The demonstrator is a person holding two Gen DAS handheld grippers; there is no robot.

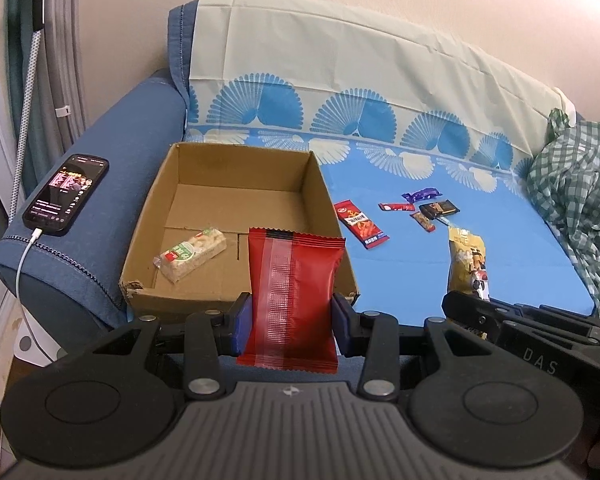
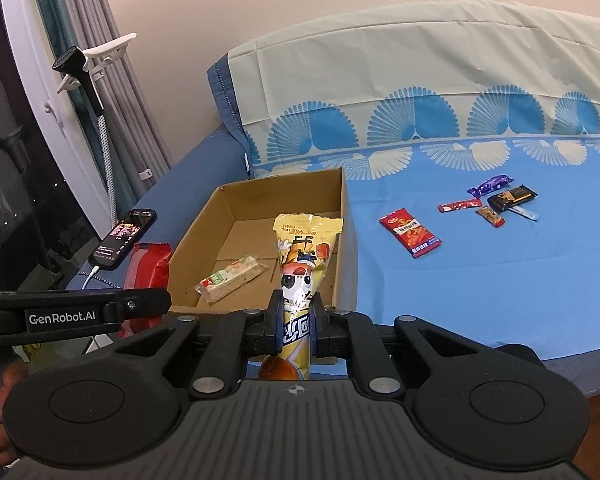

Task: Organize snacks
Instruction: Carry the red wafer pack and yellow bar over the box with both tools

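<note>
Left wrist cam: my L gripper [image 1: 293, 316] clamped on red snack pack [image 1: 296, 292], upright by cardboard box [image 1: 236, 300] front wall | R gripper [image 2: 296, 322] squeezing yellow snack pouch [image 2: 302, 264] w/ top over box | wafer bar [image 1: 191, 255] inside box | other snacks on blue cloth [image 1: 400, 276]

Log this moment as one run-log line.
left gripper: shut on red foil snack packet | right gripper: shut on yellow cartoon snack bag | brown cardboard box: holds one clear-wrapped bar
</note>
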